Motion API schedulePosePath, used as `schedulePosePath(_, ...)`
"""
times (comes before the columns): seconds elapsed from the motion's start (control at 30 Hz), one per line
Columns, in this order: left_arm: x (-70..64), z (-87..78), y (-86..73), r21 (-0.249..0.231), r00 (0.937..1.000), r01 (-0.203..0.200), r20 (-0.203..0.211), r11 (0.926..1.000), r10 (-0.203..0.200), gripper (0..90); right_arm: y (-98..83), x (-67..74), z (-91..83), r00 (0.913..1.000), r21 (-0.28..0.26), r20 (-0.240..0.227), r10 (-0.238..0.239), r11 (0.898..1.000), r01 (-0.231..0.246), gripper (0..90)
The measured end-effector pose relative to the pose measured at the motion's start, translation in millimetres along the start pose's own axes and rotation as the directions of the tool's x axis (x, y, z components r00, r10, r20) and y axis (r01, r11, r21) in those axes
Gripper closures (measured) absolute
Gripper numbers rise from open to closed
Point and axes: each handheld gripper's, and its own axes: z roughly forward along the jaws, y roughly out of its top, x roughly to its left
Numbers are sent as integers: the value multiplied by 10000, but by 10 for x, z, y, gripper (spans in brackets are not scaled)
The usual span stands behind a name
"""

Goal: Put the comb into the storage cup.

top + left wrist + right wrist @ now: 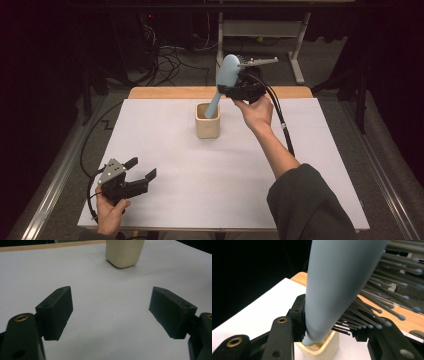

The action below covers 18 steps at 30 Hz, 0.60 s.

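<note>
One hairbrush [226, 75], pale blue, tilted, handle end down inside one cream cup [207, 122] at tabletop [165, 150] centre-rear. Right gripper [239, 90] above cup, fingers [295, 315] clamped on brush where handle meets bristled head, bristles splaying right in right gripper view. Left gripper [140, 170] low at near-left corner, fingers [56, 311] spread wide, nothing between. Two grippers, one brush, one cup. Cup well apart from left gripper.

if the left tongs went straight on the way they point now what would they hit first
Probably the cream cup. The open left tongs have bare white table ahead, and the cup stands slightly right of centre beyond it, so they might just graze it.
</note>
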Motion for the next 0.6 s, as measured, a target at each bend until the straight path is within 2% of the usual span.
schedulePosePath(0.6,9,-5,2,-67,10000,52,-79,10000,-53,200,-30,-14,91,9999,64,65,115,9999,-116,566)
